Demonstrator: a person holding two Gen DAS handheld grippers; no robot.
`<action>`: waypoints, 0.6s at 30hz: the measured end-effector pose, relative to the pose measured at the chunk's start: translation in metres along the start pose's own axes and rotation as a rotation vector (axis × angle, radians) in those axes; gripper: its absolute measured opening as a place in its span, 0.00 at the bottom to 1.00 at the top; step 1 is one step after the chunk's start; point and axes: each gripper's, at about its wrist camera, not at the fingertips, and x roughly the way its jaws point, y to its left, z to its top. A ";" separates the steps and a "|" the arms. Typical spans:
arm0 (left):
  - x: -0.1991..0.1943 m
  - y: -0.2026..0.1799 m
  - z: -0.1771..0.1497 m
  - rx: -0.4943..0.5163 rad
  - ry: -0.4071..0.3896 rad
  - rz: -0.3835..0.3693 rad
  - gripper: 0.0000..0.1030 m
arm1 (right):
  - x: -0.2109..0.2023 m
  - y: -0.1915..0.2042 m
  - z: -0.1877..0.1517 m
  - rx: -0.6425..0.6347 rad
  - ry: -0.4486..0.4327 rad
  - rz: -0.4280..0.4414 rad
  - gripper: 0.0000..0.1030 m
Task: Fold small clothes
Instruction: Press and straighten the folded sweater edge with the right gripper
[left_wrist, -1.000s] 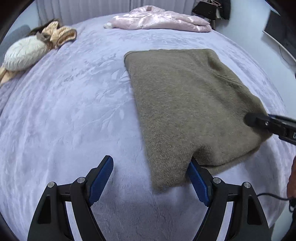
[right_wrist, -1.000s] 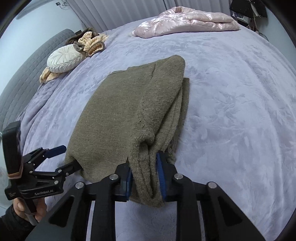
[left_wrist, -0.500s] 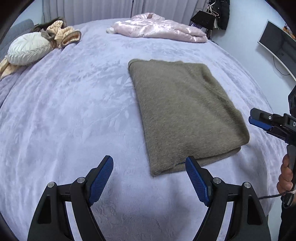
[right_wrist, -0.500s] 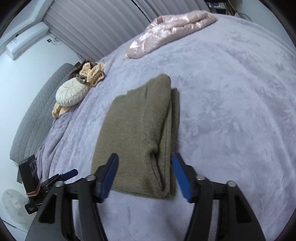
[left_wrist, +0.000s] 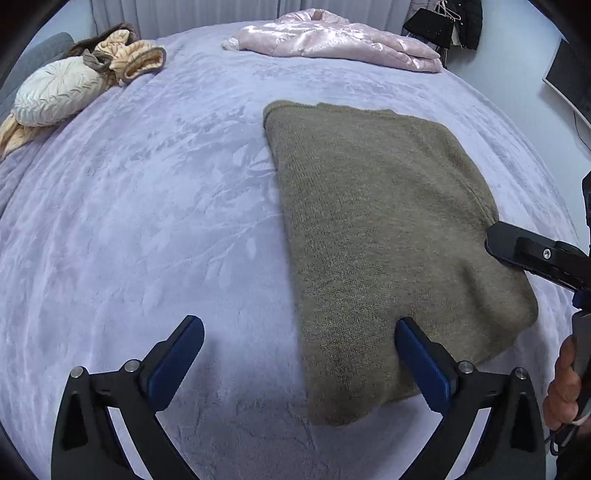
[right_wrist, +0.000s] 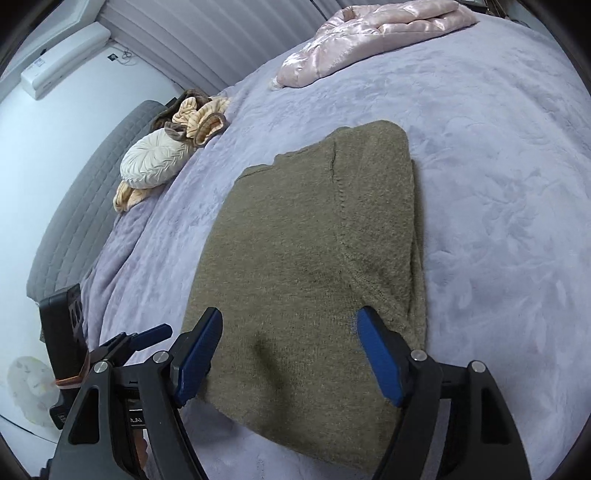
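Folded sweater (left_wrist: 376, 236) flat on bed (left_wrist: 147, 206)

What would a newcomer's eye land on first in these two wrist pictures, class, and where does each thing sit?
First, the folded olive-brown sweater, lying flat in the middle of the lavender bedspread. Next, the open left gripper and open right gripper, poised over the sweater's near edge. Then the shiny pink jacket at the far side of the bed and the round cream cushion at its far left.

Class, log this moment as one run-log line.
task: fold clothes | sweater: folded on bed | left gripper: open | right gripper: open
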 end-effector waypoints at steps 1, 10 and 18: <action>0.003 0.002 0.000 -0.011 0.007 -0.017 1.00 | -0.001 -0.001 0.001 -0.010 0.002 0.003 0.75; -0.011 0.004 0.034 -0.055 -0.030 -0.055 1.00 | -0.025 0.000 0.028 -0.003 -0.050 0.115 0.77; 0.036 0.000 0.070 -0.066 0.051 -0.009 1.00 | 0.021 -0.038 0.051 0.068 0.006 0.099 0.77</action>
